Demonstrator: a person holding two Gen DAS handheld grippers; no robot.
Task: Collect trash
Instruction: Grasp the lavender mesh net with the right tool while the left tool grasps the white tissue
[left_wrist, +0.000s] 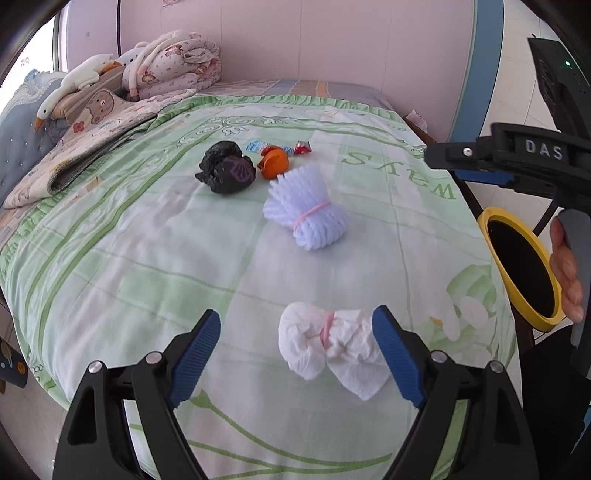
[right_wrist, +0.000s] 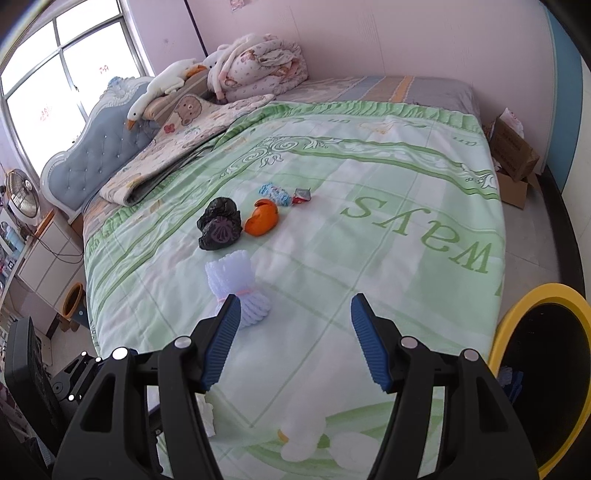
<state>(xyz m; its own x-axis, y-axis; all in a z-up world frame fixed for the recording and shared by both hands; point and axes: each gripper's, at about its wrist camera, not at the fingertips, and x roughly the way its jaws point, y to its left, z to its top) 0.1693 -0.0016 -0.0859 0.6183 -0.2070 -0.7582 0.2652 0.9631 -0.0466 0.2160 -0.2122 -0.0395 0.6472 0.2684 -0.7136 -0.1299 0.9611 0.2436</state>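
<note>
On green bedspread: five trash items counted.
White crumpled tissue bundle: one, long axis crosswise between jaws.
Left gripper: spread, ungrasped.
Right gripper: released, nothing held.

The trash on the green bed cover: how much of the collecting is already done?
Nothing looks collected yet. The open left gripper frames the white tissue wad tied with a pink band without pressing it. The right gripper is empty. The white foam net bundle, black plastic bag, orange peel and candy wrappers remain for the yellow-rimmed bin.
</note>
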